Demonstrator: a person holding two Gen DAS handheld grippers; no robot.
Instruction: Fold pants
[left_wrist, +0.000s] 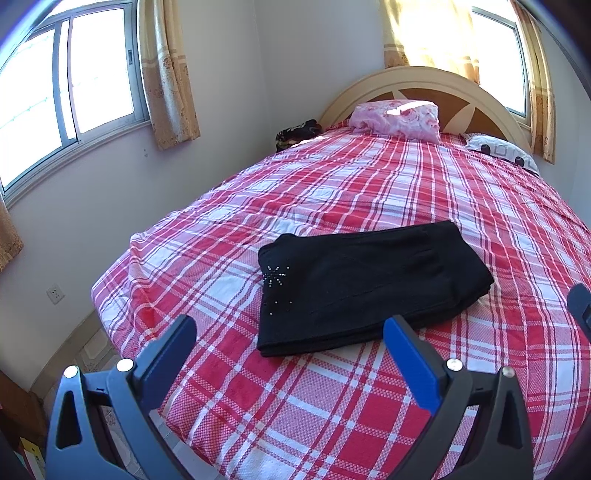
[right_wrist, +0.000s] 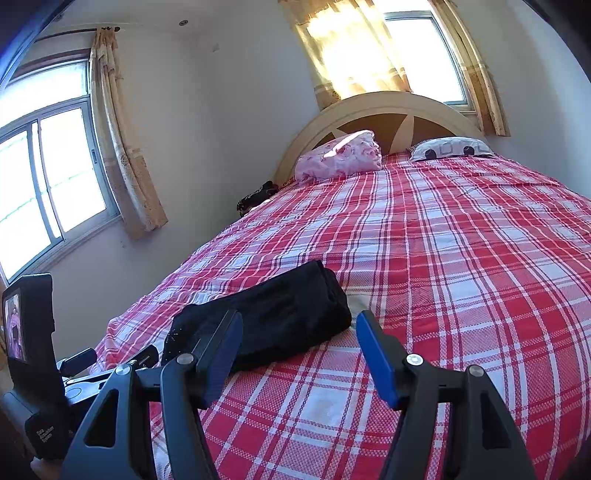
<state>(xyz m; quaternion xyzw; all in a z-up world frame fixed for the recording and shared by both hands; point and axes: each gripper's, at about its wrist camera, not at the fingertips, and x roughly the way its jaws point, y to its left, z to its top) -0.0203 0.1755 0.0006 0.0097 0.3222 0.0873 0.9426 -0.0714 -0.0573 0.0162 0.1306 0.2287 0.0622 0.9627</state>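
The black pants (left_wrist: 369, 280) lie folded in a flat rectangle on the red plaid bed (left_wrist: 369, 184), with a small beaded star pattern near their left edge. My left gripper (left_wrist: 291, 328) is open and empty, held just short of the pants' near edge. In the right wrist view the pants (right_wrist: 288, 314) lie ahead and to the left. My right gripper (right_wrist: 299, 325) is open and empty, its left finger in front of the pants' near end. A tip of the right gripper (left_wrist: 580, 299) shows at the right edge of the left wrist view.
A pink pillow (left_wrist: 397, 116) and a patterned white pillow (left_wrist: 502, 149) lie by the headboard (left_wrist: 424, 79). A dark bundle (left_wrist: 297, 133) sits at the bed's far left corner. Curtained windows (left_wrist: 62, 85) are on the left and back walls. The left gripper's body (right_wrist: 33, 369) shows at lower left in the right wrist view.
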